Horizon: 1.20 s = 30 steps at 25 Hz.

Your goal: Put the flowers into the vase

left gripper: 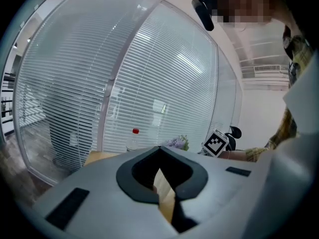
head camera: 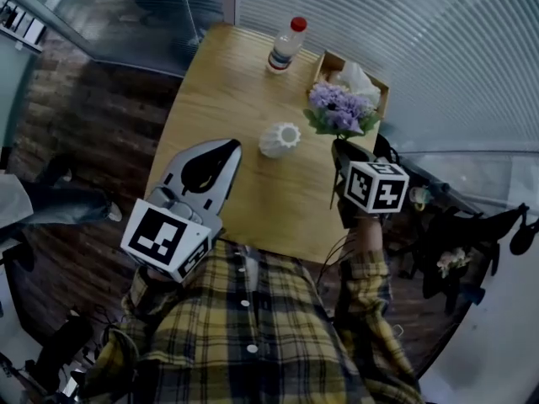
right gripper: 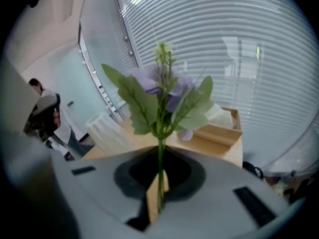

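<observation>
A bunch of purple flowers (head camera: 339, 108) with green leaves stands upright over the table's right side. My right gripper (head camera: 340, 148) is shut on its thin green stem, below the blooms. In the right gripper view the stem (right gripper: 160, 166) is pinched between the jaws and the flowers (right gripper: 164, 91) rise above them. The white ribbed vase (head camera: 280, 139) stands on the wooden table (head camera: 227, 91), just left of the flowers, and appears as the vase (right gripper: 107, 131) at the left in the right gripper view. My left gripper (head camera: 229, 148) hovers at the table's near left, shut and empty.
A clear bottle with a red cap (head camera: 286, 44) stands at the table's far edge. A wooden box with white tissue (head camera: 358, 81) sits at the far right corner, behind the flowers. Slatted blinds (head camera: 404, 23) run behind the table. A dark chair (head camera: 459, 225) is at the right.
</observation>
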Motion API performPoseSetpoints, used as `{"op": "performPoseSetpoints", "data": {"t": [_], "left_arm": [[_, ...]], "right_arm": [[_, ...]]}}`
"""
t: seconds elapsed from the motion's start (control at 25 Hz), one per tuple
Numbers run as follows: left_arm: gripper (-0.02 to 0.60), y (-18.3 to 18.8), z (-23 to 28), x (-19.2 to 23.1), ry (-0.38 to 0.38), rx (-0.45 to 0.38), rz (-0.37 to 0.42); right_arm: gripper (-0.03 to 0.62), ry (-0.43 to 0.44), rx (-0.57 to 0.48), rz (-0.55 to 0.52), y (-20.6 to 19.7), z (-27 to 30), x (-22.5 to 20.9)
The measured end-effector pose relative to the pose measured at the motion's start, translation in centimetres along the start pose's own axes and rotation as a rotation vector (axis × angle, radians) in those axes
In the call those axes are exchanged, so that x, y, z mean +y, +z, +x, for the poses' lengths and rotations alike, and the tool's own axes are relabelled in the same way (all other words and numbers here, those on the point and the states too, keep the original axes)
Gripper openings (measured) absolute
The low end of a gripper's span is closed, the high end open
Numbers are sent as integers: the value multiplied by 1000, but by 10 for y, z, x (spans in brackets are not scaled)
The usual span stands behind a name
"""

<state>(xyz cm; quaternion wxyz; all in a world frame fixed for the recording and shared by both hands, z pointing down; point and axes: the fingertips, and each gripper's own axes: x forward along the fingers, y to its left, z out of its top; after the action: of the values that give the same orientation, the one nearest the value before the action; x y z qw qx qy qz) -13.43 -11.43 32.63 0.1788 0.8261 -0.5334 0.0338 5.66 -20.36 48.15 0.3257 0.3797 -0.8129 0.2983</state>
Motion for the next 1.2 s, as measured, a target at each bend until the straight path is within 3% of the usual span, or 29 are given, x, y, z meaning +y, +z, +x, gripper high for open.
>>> {"op": "performPoseSetpoints", "data": {"t": [0.36, 0.8, 1.2], "left_arm": [[9, 11, -5, -6, -16, -6, 13], [9, 8, -2, -10, -19, -5, 9], [8, 4, 1, -12, -17, -5, 3]], "right_arm": [[15, 56, -207, -32, 73, -45, 35], [15, 116, -401, -67, 127, -84, 66], [15, 186, -697, -68, 182, -140, 97]]}}
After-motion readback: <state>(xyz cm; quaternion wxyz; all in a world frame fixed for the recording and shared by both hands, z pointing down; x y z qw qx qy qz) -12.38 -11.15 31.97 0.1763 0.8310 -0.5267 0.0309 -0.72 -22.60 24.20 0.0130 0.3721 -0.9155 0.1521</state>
